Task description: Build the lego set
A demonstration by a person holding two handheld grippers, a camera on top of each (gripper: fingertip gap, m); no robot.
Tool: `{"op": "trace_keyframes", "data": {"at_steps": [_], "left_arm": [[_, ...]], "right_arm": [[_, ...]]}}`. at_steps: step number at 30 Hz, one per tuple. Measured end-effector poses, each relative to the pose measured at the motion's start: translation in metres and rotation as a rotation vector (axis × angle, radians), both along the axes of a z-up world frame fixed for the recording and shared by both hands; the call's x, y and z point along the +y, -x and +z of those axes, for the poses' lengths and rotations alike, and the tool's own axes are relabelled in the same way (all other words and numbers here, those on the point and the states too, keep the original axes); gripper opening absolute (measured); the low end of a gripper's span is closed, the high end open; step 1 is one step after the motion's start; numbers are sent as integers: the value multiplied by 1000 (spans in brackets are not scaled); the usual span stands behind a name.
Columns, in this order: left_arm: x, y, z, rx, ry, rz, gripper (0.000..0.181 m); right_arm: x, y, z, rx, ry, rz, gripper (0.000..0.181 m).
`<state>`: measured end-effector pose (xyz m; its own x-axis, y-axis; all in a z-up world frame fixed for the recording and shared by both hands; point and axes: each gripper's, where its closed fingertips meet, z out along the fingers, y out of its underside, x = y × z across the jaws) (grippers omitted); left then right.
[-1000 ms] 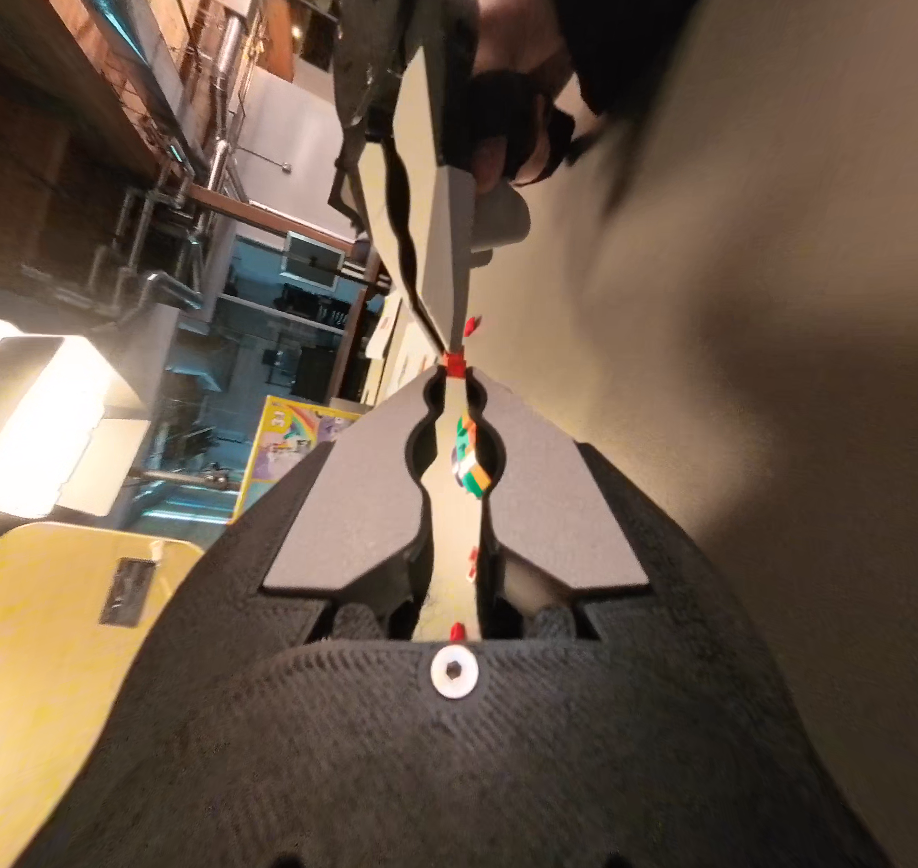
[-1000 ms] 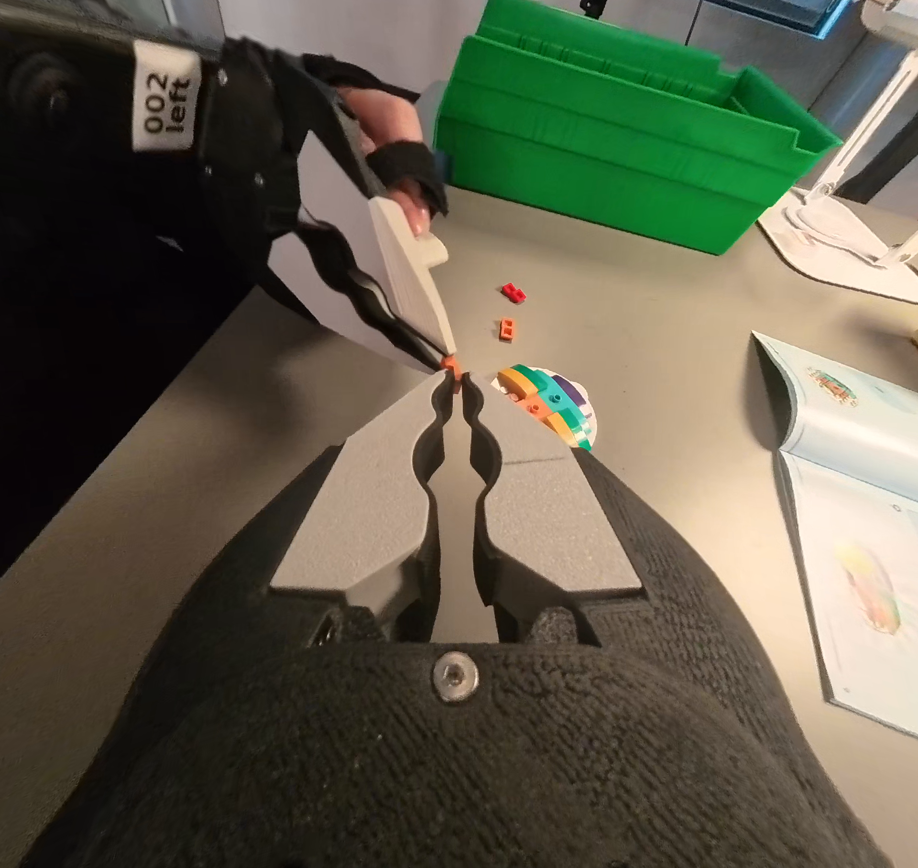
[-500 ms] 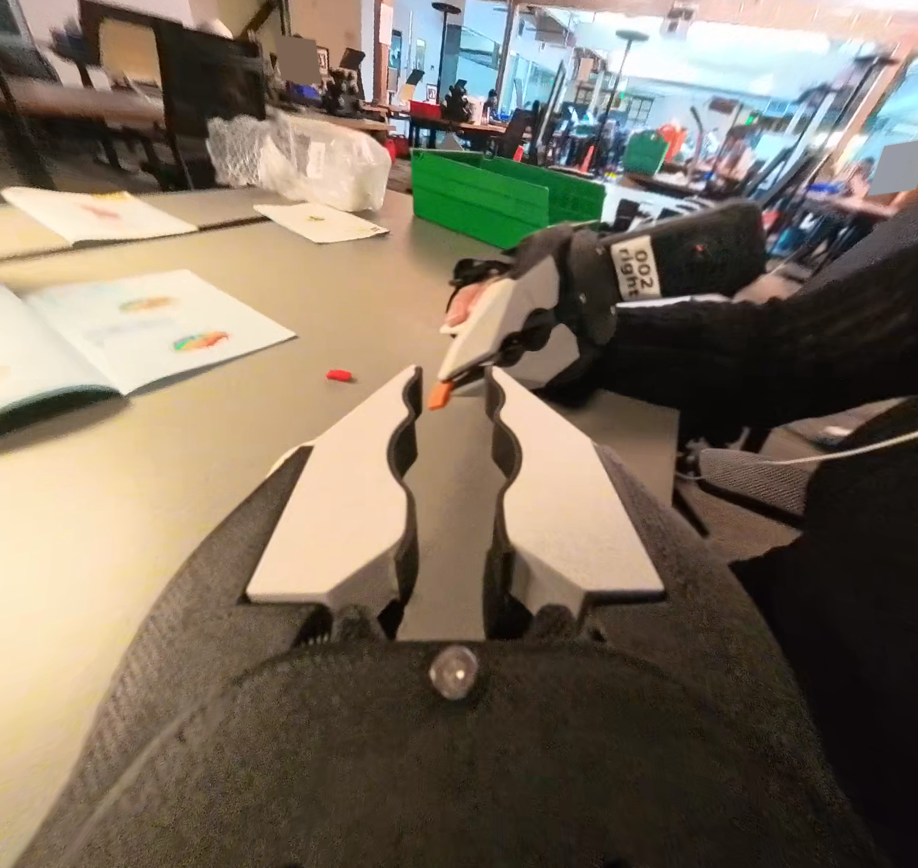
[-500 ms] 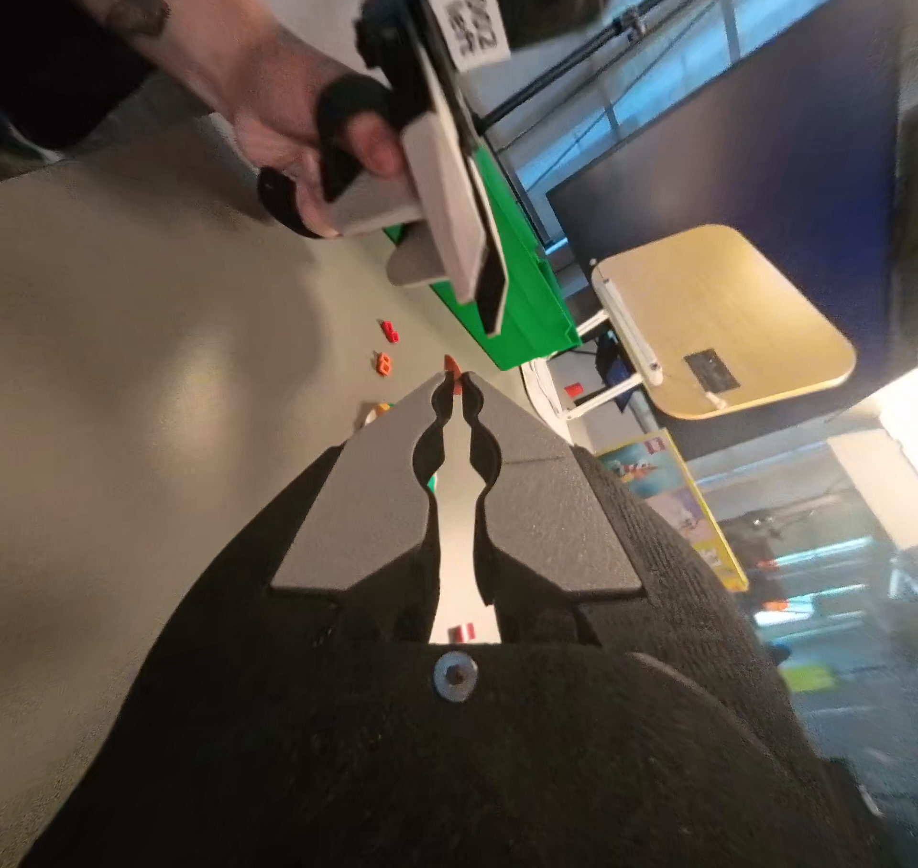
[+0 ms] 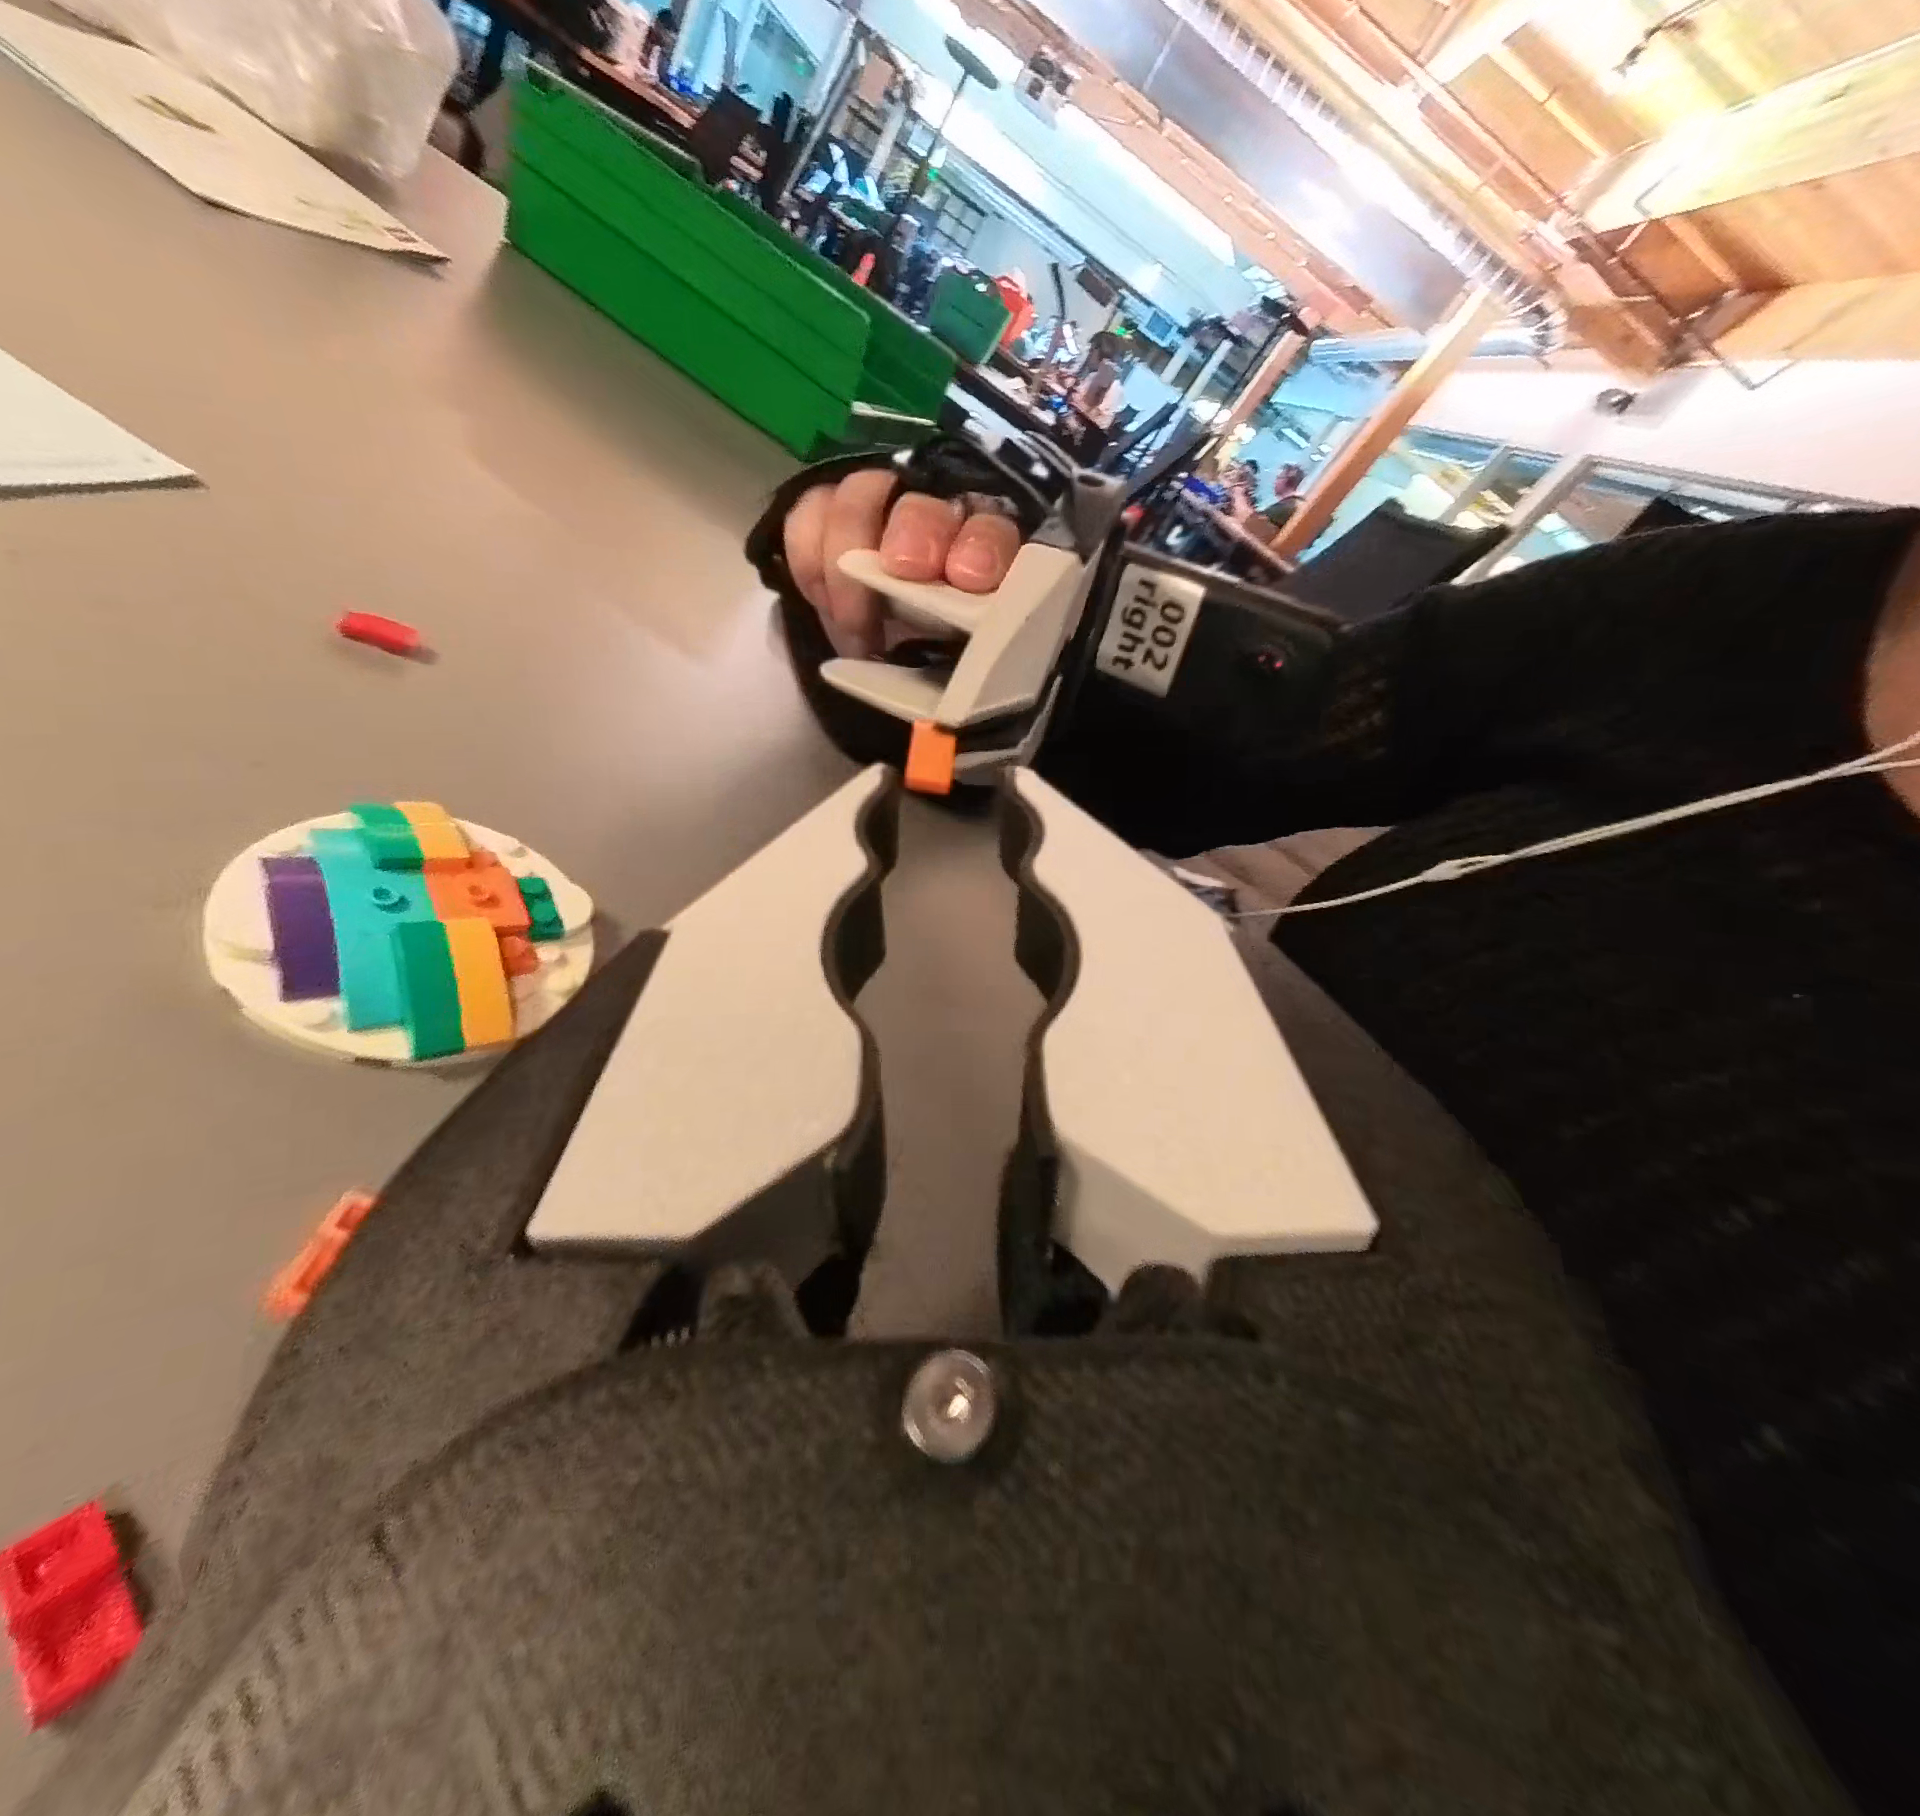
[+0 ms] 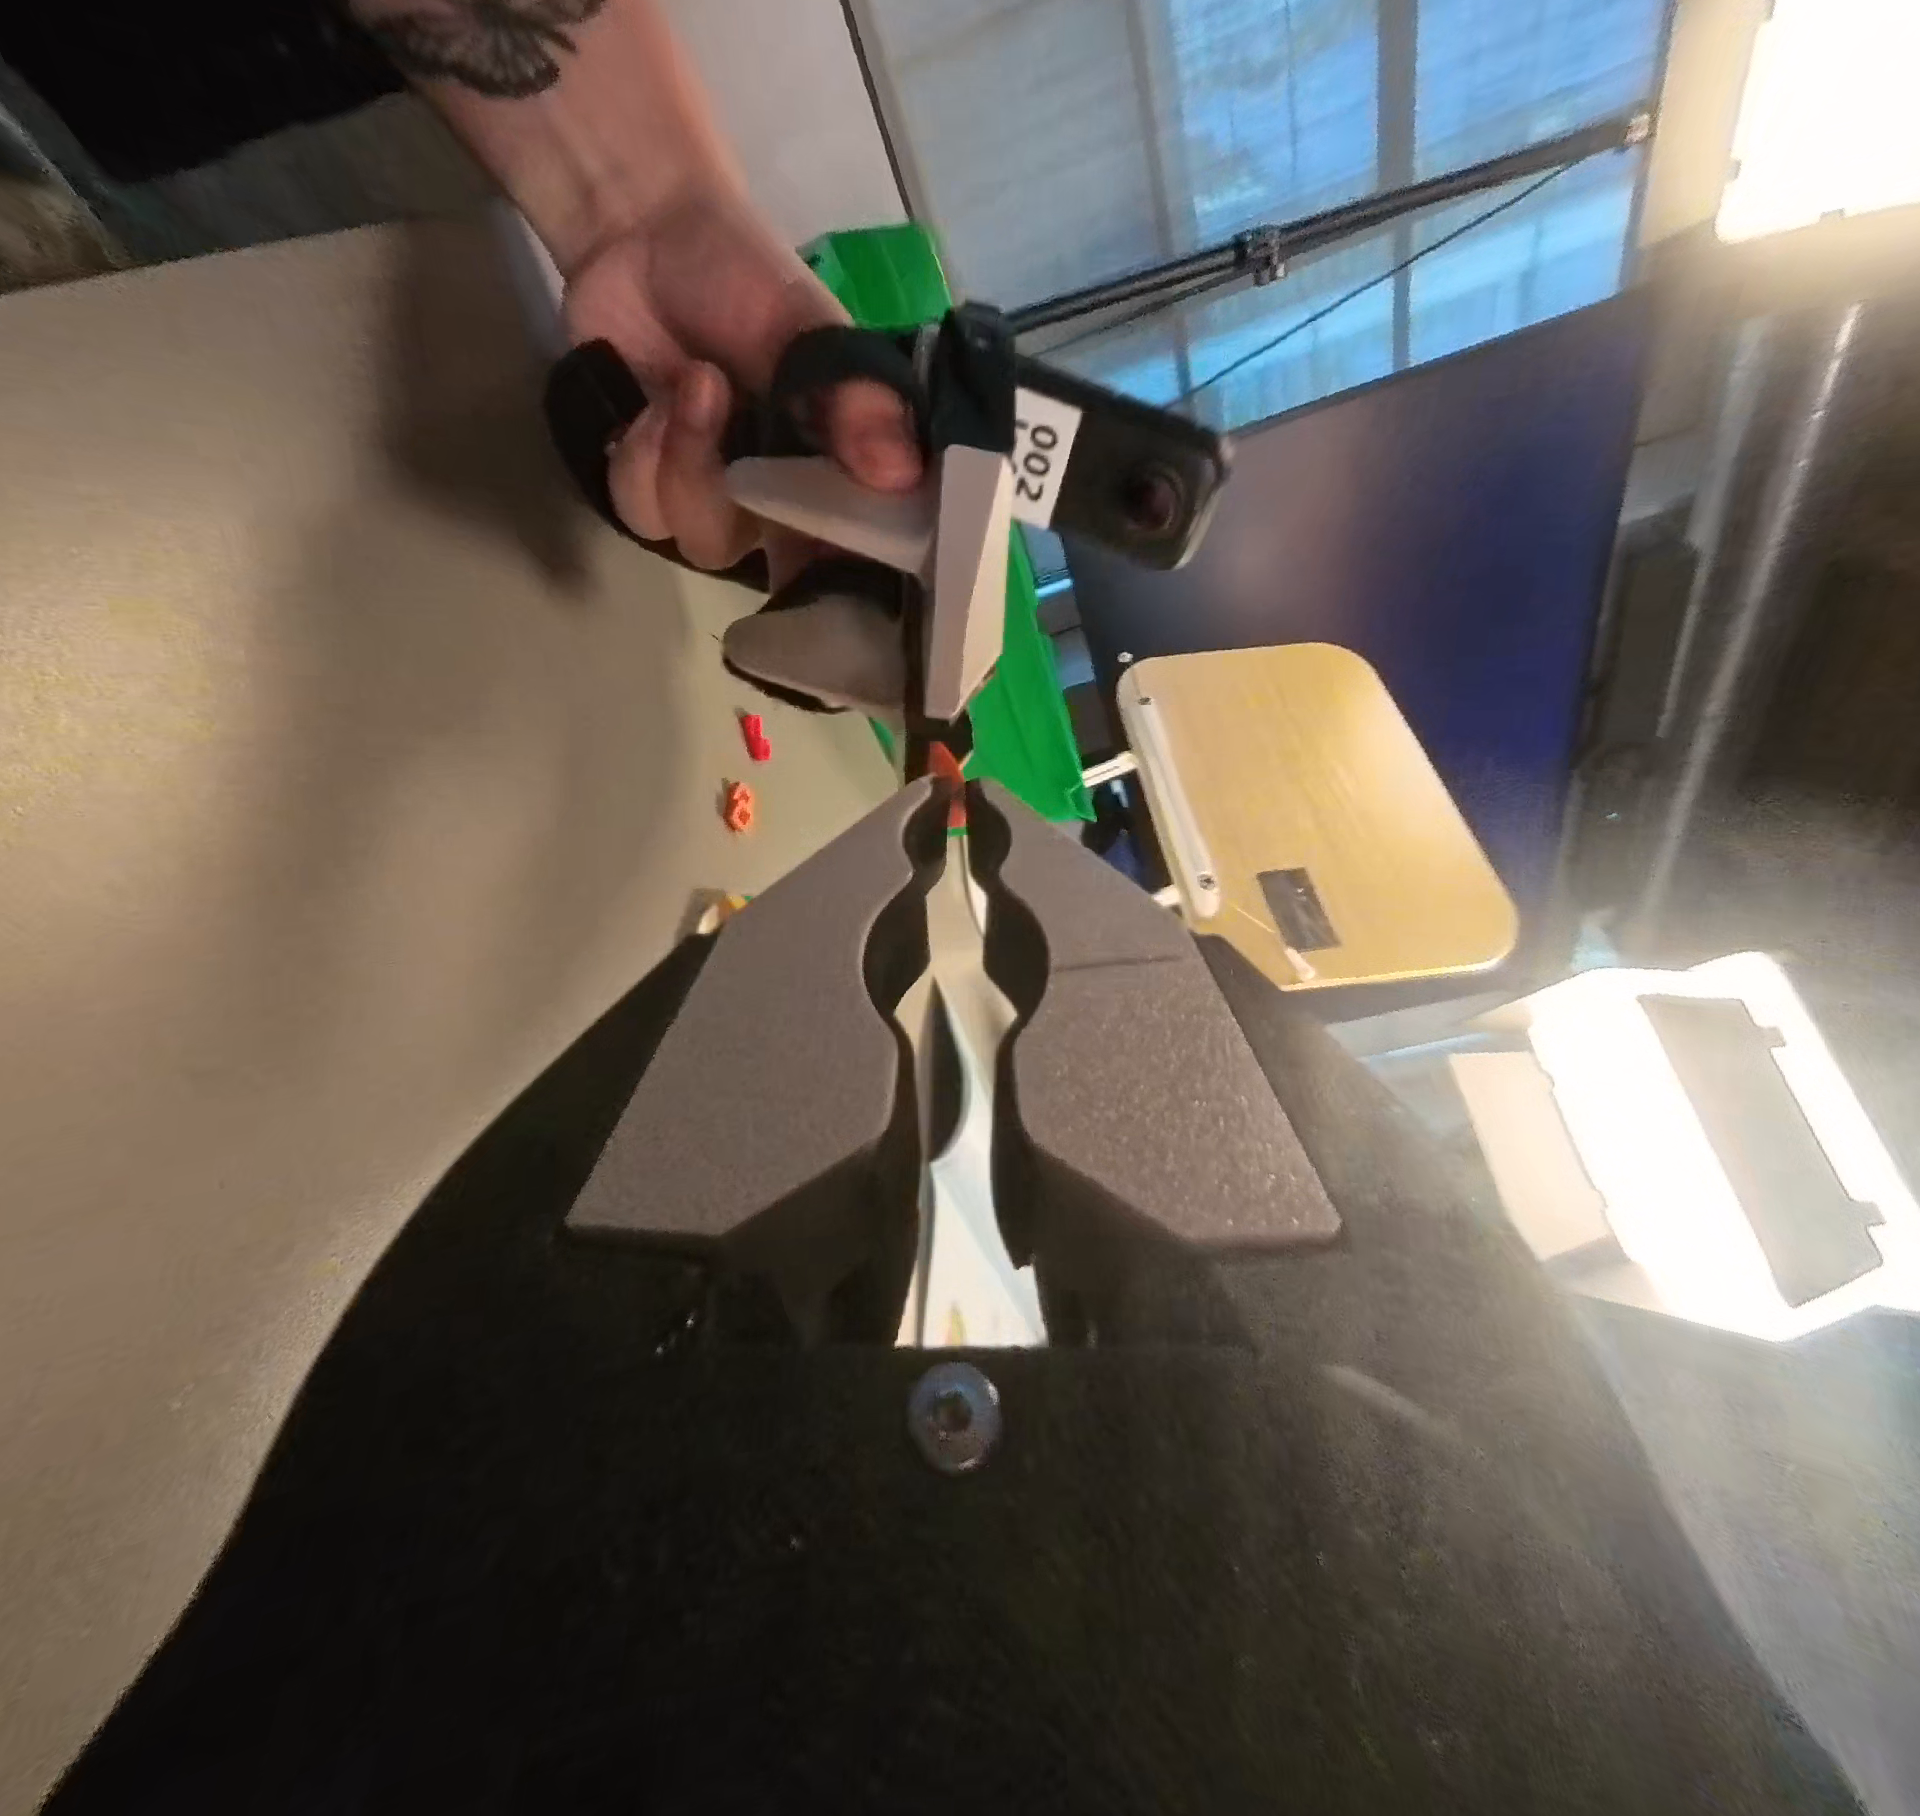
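Observation:
A small orange brick (image 5: 928,760) is pinched in the tips of my right gripper (image 5: 961,727), which a hand holds over the grey table (image 5: 260,727). The right wrist view shows the same brick (image 6: 948,781) between the nearly closed fingertips of my right gripper (image 6: 951,792). My left gripper (image 5: 948,777) is open, and its tips stand on either side of the brick with a gap. It shows edge-on in the right wrist view (image 6: 940,717). A round white plate carrying the coloured build (image 5: 400,935) lies on the table to the left.
Loose on the table are a red brick (image 5: 379,628), an orange brick (image 5: 312,1257) and a red brick (image 5: 68,1600) near my left gripper's body. A green bin (image 5: 707,301) stands behind. Booklet pages (image 5: 62,436) lie at far left. The right wrist view shows two small bricks (image 6: 748,774). Only a small space, under 4 cm, lies between the two pairs of fingers.
One second ago both grippers pinched the brick tip to tip. My left gripper has opened and let go, and both grippers have rolled. My right gripper still holds the brick.

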<state>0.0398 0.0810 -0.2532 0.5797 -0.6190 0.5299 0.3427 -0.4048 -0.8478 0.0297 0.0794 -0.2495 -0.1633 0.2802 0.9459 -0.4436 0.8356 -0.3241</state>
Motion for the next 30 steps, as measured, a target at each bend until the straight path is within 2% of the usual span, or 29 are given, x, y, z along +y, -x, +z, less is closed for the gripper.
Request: {"op": "trace_keyframes", "data": {"at_steps": [2,8,15,17,19,21,24,26,30], "left_arm": [[-1,1,2,-37,3,-21,11],[-2,1,4,-64,0,-36,13],[-4,0,6,-28,-41,-26,7],[-5,4,13,13,-125,27,7],[-3,18,20,63,-217,153,7],[-2,38,26,131,-286,316,7],[0,69,25,284,-316,534,7],[0,77,24,324,-315,589,7],[2,76,22,332,-297,591,7]], "right_arm": [[-1,-1,3,30,-14,-2,3],[-5,-2,1,33,-42,2,3],[-8,-4,4,40,-22,16,3],[-6,-4,11,38,54,9,5],[5,-2,21,22,160,-14,8],[20,2,19,-90,284,-20,21],[36,14,-6,-376,408,-13,45],[39,23,-26,-560,402,24,55],[42,36,-63,-968,319,68,78]]}}
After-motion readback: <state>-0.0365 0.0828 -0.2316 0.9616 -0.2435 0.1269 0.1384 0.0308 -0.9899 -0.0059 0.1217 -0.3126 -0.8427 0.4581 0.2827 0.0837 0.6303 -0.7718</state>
